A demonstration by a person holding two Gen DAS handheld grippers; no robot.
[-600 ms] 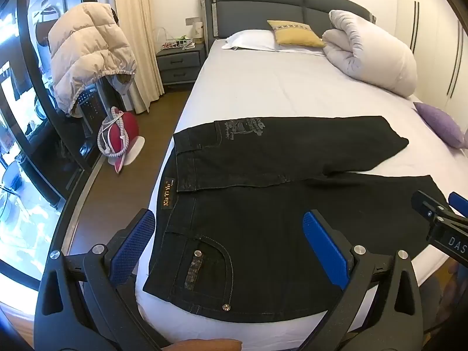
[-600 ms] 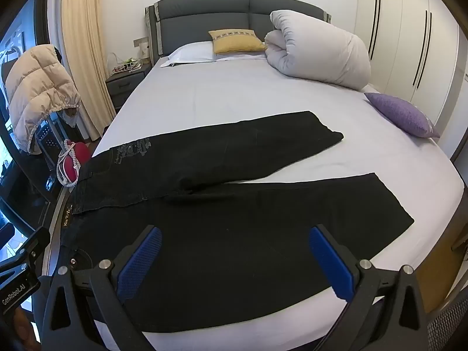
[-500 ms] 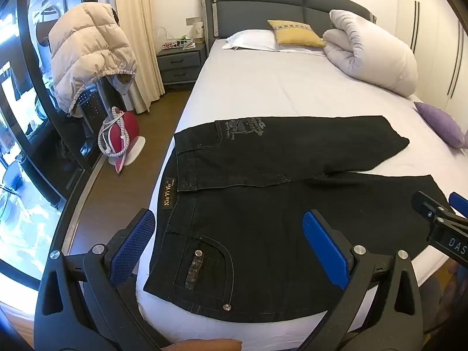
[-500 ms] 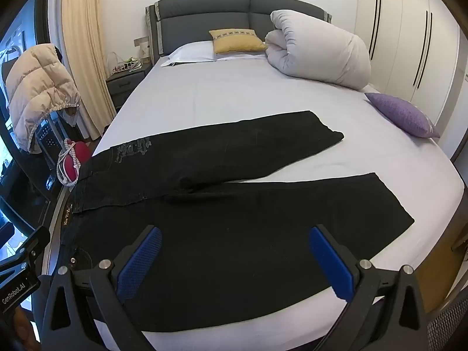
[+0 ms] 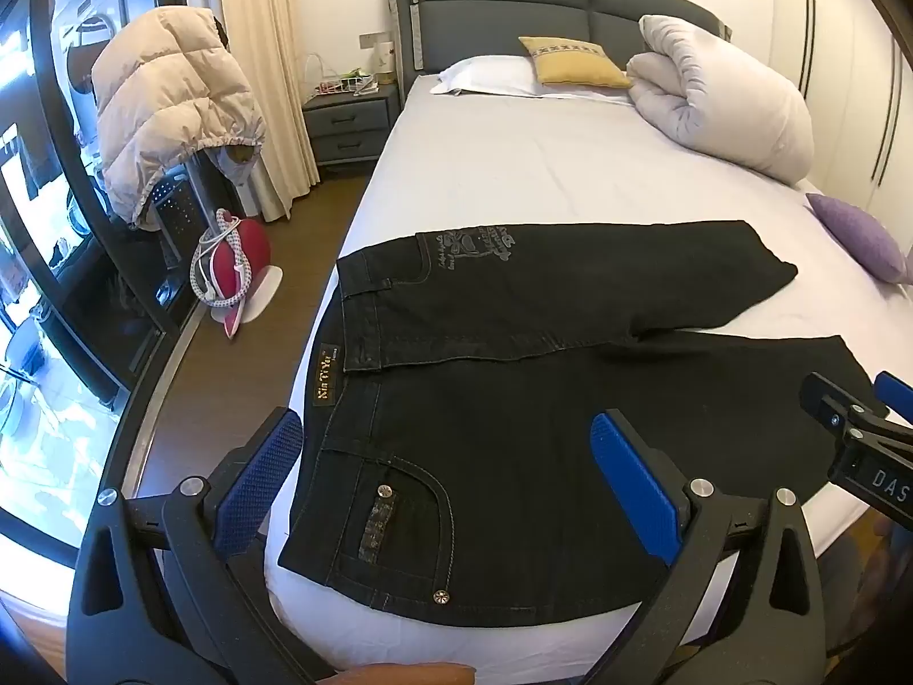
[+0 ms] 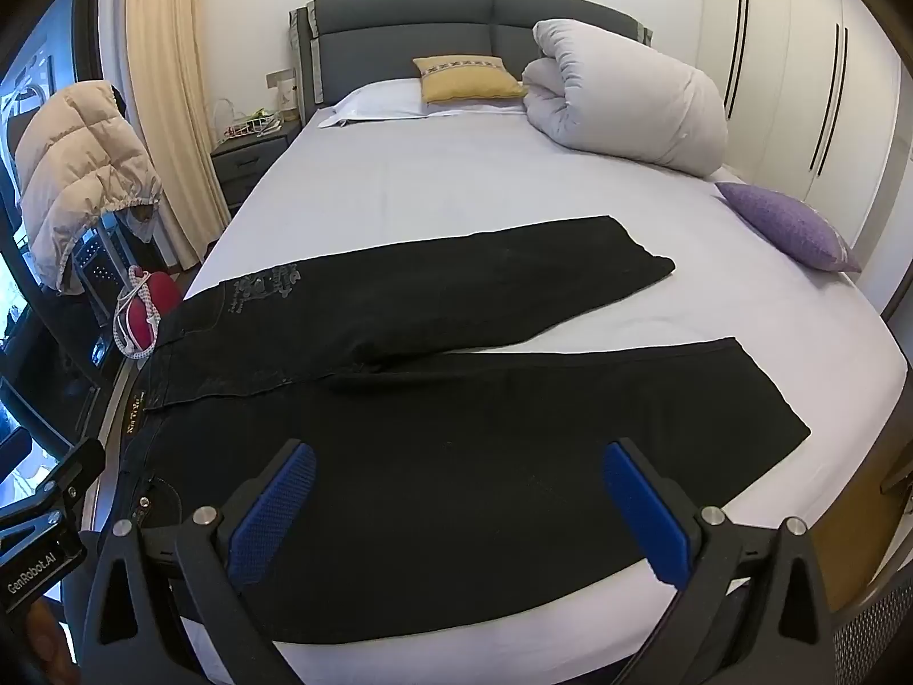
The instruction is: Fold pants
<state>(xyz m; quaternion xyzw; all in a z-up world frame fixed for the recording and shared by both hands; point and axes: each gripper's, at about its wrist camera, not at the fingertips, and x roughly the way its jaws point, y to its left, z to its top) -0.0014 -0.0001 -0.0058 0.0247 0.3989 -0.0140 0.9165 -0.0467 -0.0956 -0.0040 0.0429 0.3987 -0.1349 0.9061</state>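
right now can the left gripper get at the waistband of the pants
Probably yes. The left gripper hangs open just above the waistband end of the pants, which lie flat on the bed with nothing between.

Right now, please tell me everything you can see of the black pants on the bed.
The black pants look like dark denim with pale stitching. They lie flat across the near part of the bed, waistband toward its left edge, legs spread apart in a V toward the right. A tan label sits on the waistband, a pale print on the far leg, rivets on a pocket. Neither gripper touches them.
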